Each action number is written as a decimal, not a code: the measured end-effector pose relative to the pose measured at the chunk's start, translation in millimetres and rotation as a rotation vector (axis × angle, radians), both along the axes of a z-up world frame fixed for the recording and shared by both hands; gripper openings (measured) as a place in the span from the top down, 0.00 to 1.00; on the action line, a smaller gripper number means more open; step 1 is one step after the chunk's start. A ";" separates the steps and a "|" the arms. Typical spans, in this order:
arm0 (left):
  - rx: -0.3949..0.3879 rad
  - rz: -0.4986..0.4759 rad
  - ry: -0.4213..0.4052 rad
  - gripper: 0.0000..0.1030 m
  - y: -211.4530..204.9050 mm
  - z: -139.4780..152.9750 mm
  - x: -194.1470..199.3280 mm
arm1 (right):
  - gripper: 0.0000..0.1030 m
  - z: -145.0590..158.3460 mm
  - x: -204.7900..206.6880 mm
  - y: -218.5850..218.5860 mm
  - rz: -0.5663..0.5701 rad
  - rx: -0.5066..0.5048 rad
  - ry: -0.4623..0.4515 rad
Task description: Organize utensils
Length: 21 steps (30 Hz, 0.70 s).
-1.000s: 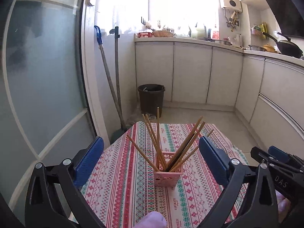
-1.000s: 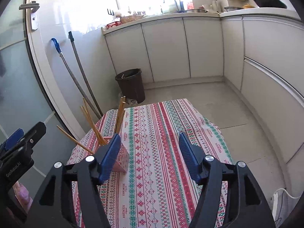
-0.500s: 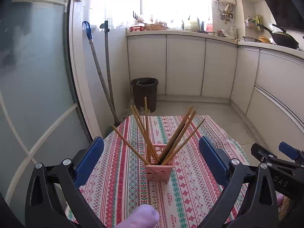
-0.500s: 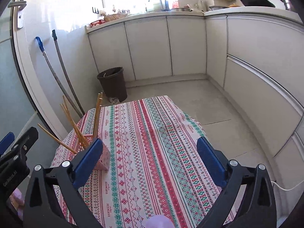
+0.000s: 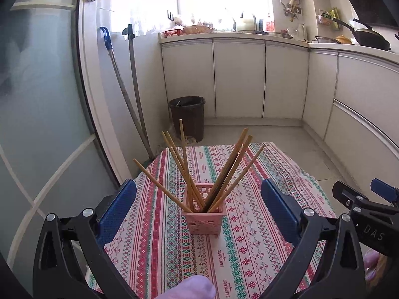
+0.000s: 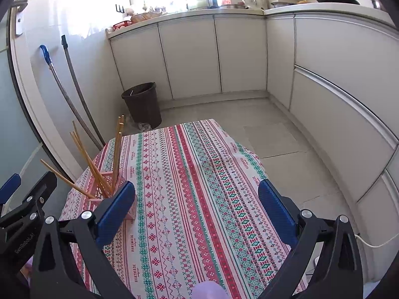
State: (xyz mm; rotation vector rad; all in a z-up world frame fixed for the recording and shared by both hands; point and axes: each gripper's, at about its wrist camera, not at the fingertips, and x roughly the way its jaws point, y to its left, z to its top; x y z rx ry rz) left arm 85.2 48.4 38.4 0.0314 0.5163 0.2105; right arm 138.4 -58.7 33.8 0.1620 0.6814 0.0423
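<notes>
A: Where are the chopsticks (image 5: 189, 172)?

B: All standing in the pink basket (image 5: 204, 214), fanned out to both sides. One dark stick sits among the pale ones. The basket stands on the bench (image 5: 249, 249), on its striped patterned cloth, toward the left edge as the right wrist view shows it.

A: And the left gripper (image 5: 199, 206)?

B: Jaws spread wide, nothing between the pads. It points at the basket, which shows in the gap between the blue pads but farther out on the bench; nothing touches it.

A: The right gripper (image 6: 197, 204)?

B: Also wide open and empty. It hangs over the bare cloth to the right of the basket; its left pad overlaps the basket's corner in its own view, though I cannot tell whether they touch. From the left wrist view it shows at the right edge, just beside the left gripper.

A: Anything else around?

B: A dark bin (image 6: 143, 104) on the floor beyond the bench, and two long handles (image 5: 129, 94) leaning against the wall beside it.
</notes>
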 end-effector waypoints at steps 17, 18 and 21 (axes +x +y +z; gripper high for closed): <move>0.001 0.004 -0.011 0.07 0.1 3.7 -2.0 | 0.07 -1.0 -0.7 2.7 0.004 -0.008 0.004; 0.002 0.005 -0.012 0.07 -0.2 3.7 -2.2 | 0.07 -1.2 -0.7 2.9 0.004 -0.009 0.005; -0.002 0.007 -0.009 0.07 1.4 3.9 -1.2 | 0.07 -1.8 -0.8 3.4 0.005 -0.008 0.006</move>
